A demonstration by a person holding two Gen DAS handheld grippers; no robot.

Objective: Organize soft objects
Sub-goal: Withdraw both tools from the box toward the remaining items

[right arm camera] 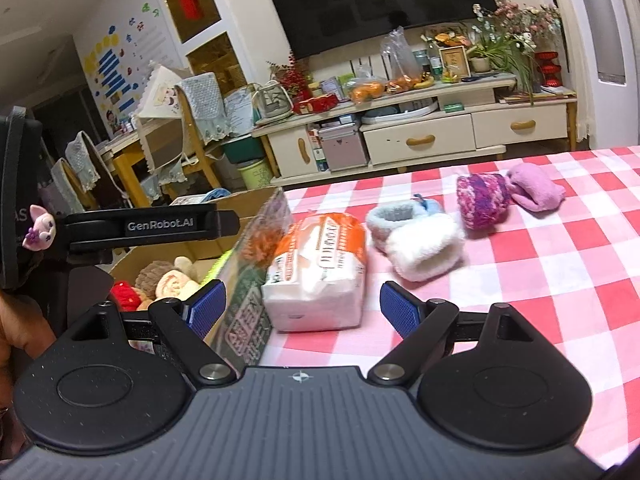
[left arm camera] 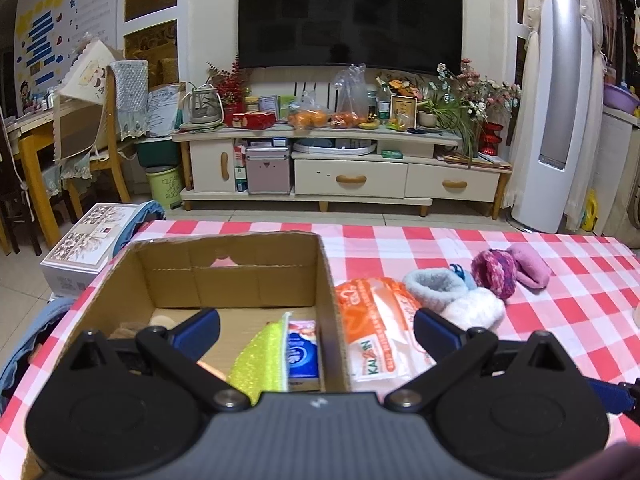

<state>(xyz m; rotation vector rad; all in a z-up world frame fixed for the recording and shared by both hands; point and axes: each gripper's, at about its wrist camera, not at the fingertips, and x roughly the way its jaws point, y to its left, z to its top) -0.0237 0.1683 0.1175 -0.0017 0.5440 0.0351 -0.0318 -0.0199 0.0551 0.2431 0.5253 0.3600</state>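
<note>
An open cardboard box [left arm camera: 236, 276] stands on the checked tablecloth and holds a yellow-green sponge cloth [left arm camera: 260, 360], a blue tissue pack [left arm camera: 304, 354] and plush toys [right arm camera: 168, 280]. Just right of the box lies an orange-and-white tissue pack [right arm camera: 320, 272], then a white-and-grey fluffy bootie [right arm camera: 416, 240], a purple knitted item [right arm camera: 484, 200] and a pink soft item [right arm camera: 534, 186]. My left gripper [left arm camera: 316, 328] hovers open over the box's right wall. My right gripper [right arm camera: 302, 304] is open, its fingers either side of the orange tissue pack's near end without touching it.
The red-and-white checked table [left arm camera: 520, 240] runs on to the right of the soft items. The left gripper's body [right arm camera: 140, 228] shows above the box in the right wrist view. Beyond the table stand a TV cabinet [left arm camera: 340, 168], chairs [left arm camera: 100, 128] and a white box [left arm camera: 84, 244].
</note>
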